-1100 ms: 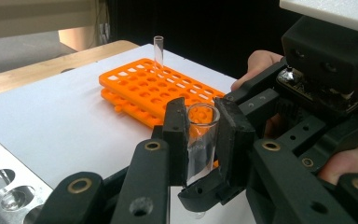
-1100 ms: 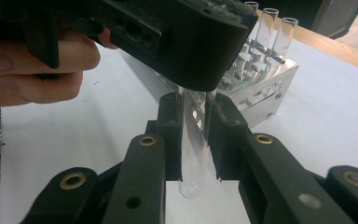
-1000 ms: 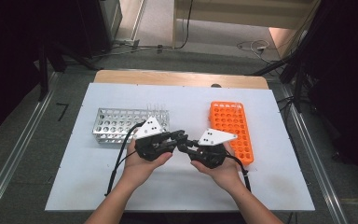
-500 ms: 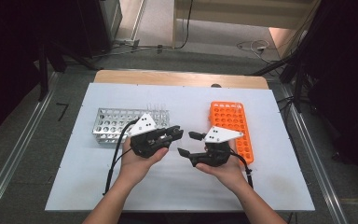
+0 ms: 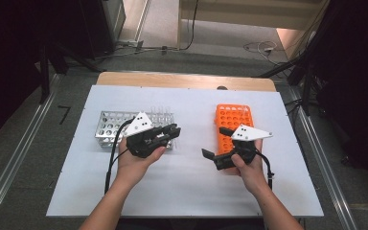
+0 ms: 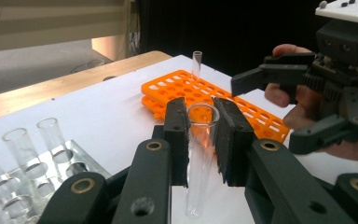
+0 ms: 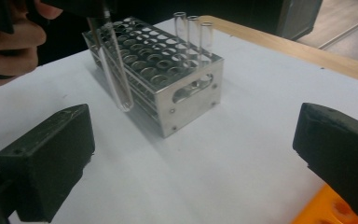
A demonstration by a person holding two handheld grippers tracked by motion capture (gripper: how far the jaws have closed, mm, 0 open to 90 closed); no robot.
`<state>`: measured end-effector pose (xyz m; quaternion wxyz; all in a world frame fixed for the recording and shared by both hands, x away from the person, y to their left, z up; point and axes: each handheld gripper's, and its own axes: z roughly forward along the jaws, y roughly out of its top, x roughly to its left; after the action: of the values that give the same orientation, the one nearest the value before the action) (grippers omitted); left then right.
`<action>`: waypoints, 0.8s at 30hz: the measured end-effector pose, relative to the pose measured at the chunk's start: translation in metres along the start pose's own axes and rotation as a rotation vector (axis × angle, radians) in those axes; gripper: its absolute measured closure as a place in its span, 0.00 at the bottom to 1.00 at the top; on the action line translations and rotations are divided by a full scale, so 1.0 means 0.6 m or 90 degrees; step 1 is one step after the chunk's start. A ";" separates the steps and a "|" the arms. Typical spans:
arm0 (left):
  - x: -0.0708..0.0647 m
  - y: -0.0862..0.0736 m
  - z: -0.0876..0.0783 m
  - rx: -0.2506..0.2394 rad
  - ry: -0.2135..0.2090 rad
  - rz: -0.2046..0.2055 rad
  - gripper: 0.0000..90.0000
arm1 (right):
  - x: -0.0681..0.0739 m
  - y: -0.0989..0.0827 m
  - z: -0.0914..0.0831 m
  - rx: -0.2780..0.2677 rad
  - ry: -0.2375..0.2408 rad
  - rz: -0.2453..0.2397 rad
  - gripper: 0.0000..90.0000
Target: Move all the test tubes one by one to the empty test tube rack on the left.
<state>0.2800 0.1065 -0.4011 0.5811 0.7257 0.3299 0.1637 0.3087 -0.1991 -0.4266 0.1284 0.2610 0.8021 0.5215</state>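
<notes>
The left tongs [image 5: 171,132] and right tongs [image 5: 215,143] are matt black, blocky bodies, each topped by a white three-cornered plate with small dark studs on it. Each has two black arms with brass-ringed pivot holes that end in thick, dull rubbery pads [image 6: 231,135], and a black cable [image 5: 111,163] loops back from each body along the forearm. The forearms are bare, with no sleeves or gloves.
</notes>
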 end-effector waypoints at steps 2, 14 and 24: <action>0.003 0.001 -0.003 0.000 0.008 0.000 0.84 | -0.009 -0.003 -0.008 -0.004 -0.008 0.005 0.00; 0.039 0.010 -0.024 -0.009 0.052 -0.005 0.84 | -0.055 -0.017 -0.047 -0.014 -0.057 0.021 0.00; 0.076 0.027 -0.034 -0.017 0.094 -0.005 0.84 | -0.071 -0.027 -0.054 -0.011 -0.068 0.032 0.00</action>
<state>0.3053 0.1502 -0.3867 0.5654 0.7026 0.3726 0.2188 0.3240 -0.2525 -0.4303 0.1604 0.3075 0.7826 0.5170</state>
